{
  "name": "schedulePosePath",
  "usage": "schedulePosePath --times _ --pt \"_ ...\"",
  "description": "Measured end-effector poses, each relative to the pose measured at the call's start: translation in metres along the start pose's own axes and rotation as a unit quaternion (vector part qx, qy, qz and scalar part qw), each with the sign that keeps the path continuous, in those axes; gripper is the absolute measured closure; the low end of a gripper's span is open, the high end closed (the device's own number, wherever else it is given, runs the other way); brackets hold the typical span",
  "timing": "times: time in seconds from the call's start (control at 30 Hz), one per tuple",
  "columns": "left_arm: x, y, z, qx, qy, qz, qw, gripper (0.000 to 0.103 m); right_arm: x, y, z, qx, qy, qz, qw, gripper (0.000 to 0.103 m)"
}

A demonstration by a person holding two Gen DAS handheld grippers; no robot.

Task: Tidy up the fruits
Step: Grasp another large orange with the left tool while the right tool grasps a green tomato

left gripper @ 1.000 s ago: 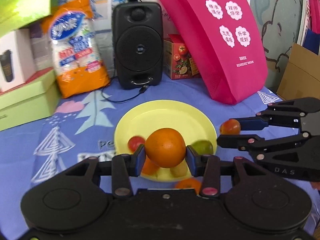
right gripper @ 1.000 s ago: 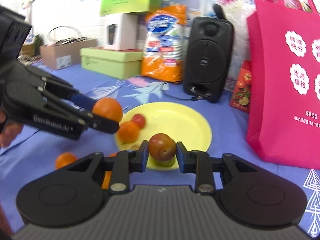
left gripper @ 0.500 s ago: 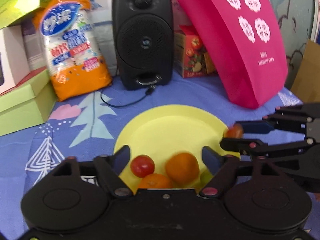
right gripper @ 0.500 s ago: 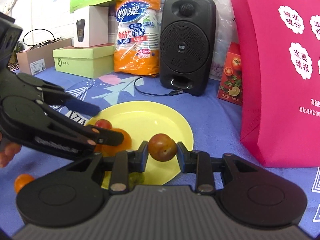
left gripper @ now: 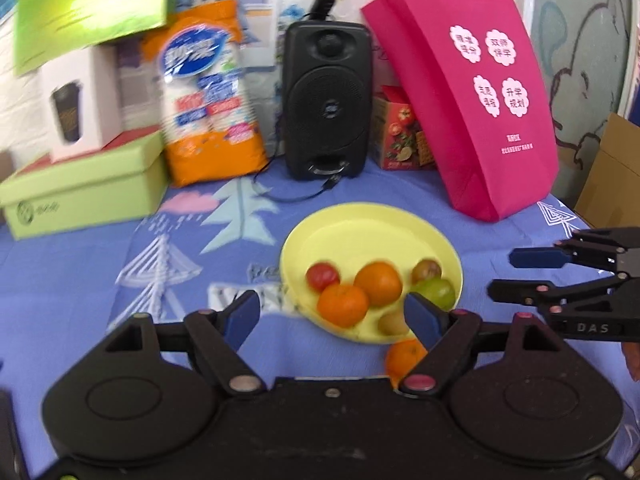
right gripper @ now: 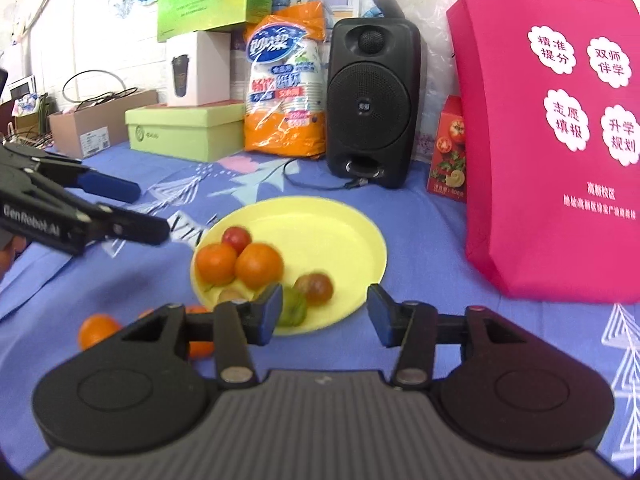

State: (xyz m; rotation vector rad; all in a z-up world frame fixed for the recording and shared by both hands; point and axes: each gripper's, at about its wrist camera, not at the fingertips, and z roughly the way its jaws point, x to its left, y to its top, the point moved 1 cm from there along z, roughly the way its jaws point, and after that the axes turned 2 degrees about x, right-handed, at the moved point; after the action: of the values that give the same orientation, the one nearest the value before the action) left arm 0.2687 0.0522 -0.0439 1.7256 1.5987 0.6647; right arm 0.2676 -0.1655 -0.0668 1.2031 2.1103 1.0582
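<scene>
Both tools, left tool (left gripper: 332, 314) and right tool (right gripper: 320, 314), gape empty; crowded oranges (right gripper: 258, 266) at the yellow plate's (right gripper: 340, 216) lower-left rim could roll off if nudged.

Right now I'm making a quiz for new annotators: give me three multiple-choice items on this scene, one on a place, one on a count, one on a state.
1. Where does the black speaker stand?
A. behind the yellow plate
B. on the green box
C. inside the pink bag

2. How many oranges lie on the cloth off the plate, in the right wrist view?
A. none
B. two
C. five

3. What state is the right gripper in?
A. shut on a plum
B. open, holding nothing
C. shut on an orange

Key: 1 A, the speaker stands at the back of the table beyond the plate's far rim. 2 B, one orange lies left of the gripper and a second orange shows partly behind its left finger. 3 B, the fingers stand apart with nothing between them, and the plum lies on the plate.
</scene>
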Motion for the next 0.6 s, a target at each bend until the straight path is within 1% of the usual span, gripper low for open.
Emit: schedulePosePath --times 0.1,0.23,0.4,0.5,0.6 --pt "0.007 -0.019 -0.015 0.007 0.001 -0.013 0.9999 0.023 0.008 -0.013 -0.009 0.014 0.003 -0.008 1.0 0.057" --pt "0.01 -0.043 -0.029 0.019 0.007 -0.019 0.9996 0.023 0.022 -0.031 -0.018 0.034 0.01 -0.02 0.999 0.057" --pt "0.006 -0.067 -0.044 0.023 -0.011 -0.022 0.9994 0.023 0.043 -0.05 -0.026 0.056 0.029 -0.043 0.997 0.057" --pt "-0.003 -0.076 -0.043 0.032 -0.014 -0.009 0.9994 0.023 0.056 -0.06 -0.033 0.064 0.047 -0.067 0.995 0.056" --pt "-0.007 -0.083 -0.036 0.044 -0.015 -0.009 0.9988 0.023 0.068 -0.065 -0.038 0.067 0.063 -0.085 0.992 0.052"
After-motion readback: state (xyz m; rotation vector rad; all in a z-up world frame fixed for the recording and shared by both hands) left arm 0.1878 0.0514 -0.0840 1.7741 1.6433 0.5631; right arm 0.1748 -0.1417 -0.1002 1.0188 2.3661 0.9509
